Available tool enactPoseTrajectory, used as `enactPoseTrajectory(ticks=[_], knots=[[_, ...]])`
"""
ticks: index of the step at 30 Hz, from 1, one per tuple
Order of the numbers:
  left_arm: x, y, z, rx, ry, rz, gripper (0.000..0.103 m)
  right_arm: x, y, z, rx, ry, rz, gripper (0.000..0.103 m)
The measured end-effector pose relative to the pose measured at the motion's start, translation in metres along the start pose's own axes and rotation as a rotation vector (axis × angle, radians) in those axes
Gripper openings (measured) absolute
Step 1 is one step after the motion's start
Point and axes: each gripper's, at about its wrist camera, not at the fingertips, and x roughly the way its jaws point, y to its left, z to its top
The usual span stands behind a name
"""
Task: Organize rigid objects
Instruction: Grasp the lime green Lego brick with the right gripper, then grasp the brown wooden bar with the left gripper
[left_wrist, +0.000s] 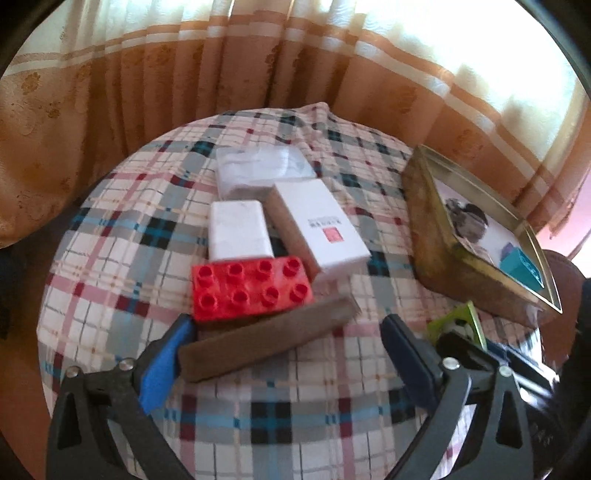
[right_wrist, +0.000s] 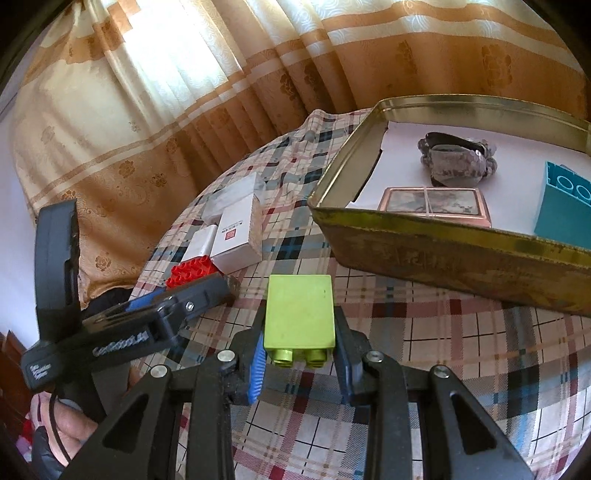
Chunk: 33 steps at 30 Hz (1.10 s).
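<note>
Over the plaid worktop your right claw grips the green block — bound for the tin, likely — while your left claw gapes wide.

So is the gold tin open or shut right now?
Open. The gold tin has no lid on it, and a teal block and a small pink-framed case show inside.

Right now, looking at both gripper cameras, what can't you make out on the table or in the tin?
- Lettering on the white box: both views, too small and blurred.
- Teal block in the tin: right view, cut off by the picture's edge.
- Brown box: right view, mostly hidden behind the left gripper.
- Green block: left view, mostly hidden behind that gripper's finger.
</note>
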Motion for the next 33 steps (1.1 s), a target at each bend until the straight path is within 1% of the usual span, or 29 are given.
enactPoseTrajectory(ticks=[2,3,7,9,11,13,16,19,21,22,23,24,25,26,27,28,29,31,32,33], knots=[[-0.005,-0.004,-0.005,0.02,0.001,-0.024,0.092,0.0,-0.001,0.0,0.005,0.0,0.003,0.034],[-0.007,-0.005,-0.008,0.028,-0.001,-0.041,0.087,0.0,-0.002,0.0,0.011,0.0,0.005,0.034],[-0.014,-0.013,-0.021,0.101,0.011,-0.072,0.085,-0.001,-0.005,0.0,0.025,-0.001,0.013,0.034],[-0.017,-0.014,-0.023,0.107,0.017,-0.091,0.083,-0.002,-0.005,0.0,0.026,-0.005,0.014,0.034],[-0.018,-0.011,-0.022,0.083,0.009,-0.094,0.083,-0.001,-0.004,-0.001,0.027,-0.006,0.012,0.034],[-0.017,-0.007,-0.018,0.045,0.005,-0.082,0.083,-0.001,-0.004,-0.001,0.028,-0.008,0.012,0.034],[-0.012,-0.008,-0.009,0.024,0.008,-0.057,0.083,-0.002,-0.005,-0.001,0.029,-0.011,0.013,0.034],[-0.004,-0.014,-0.002,0.05,0.001,-0.029,0.082,-0.002,-0.005,-0.001,0.028,-0.011,0.013,0.034],[0.002,-0.02,-0.001,0.085,0.014,0.015,0.078,-0.002,-0.005,-0.001,0.027,-0.011,0.013,0.034],[0.003,-0.024,-0.001,0.106,0.017,0.036,0.074,-0.002,-0.005,-0.001,0.027,-0.011,0.014,0.034],[0.004,-0.025,-0.001,0.118,0.017,0.049,0.072,-0.003,-0.005,-0.001,0.028,-0.011,0.014,0.034],[0.003,-0.027,-0.001,0.126,0.016,0.056,0.069,-0.003,-0.005,-0.001,0.029,-0.01,0.016,0.034],[0.002,-0.027,-0.002,0.128,0.014,0.054,0.059,-0.002,-0.006,-0.001,0.029,-0.006,0.016,0.034],[0.001,-0.026,-0.002,0.125,0.01,0.056,0.053,-0.002,-0.006,-0.001,0.03,-0.005,0.016,0.034],[0.0,-0.024,-0.002,0.118,0.008,0.058,0.042,-0.002,-0.006,-0.001,0.029,-0.005,0.016,0.034],[0.0,-0.022,-0.002,0.106,0.006,0.06,0.033,-0.002,-0.005,-0.001,0.029,-0.006,0.015,0.034],[-0.002,-0.018,-0.002,0.085,0.004,0.047,0.03,-0.003,-0.005,-0.001,0.03,-0.008,0.015,0.034],[-0.005,-0.01,-0.004,0.047,0.003,0.01,0.017,-0.003,-0.006,-0.001,0.031,-0.008,0.016,0.034],[-0.006,-0.007,-0.006,0.03,0.001,-0.007,0.014,-0.003,-0.005,-0.002,0.032,-0.009,0.016,0.034],[-0.007,-0.005,-0.008,0.018,-0.004,-0.015,0.014,-0.004,-0.005,-0.002,0.031,-0.01,0.016,0.034]])
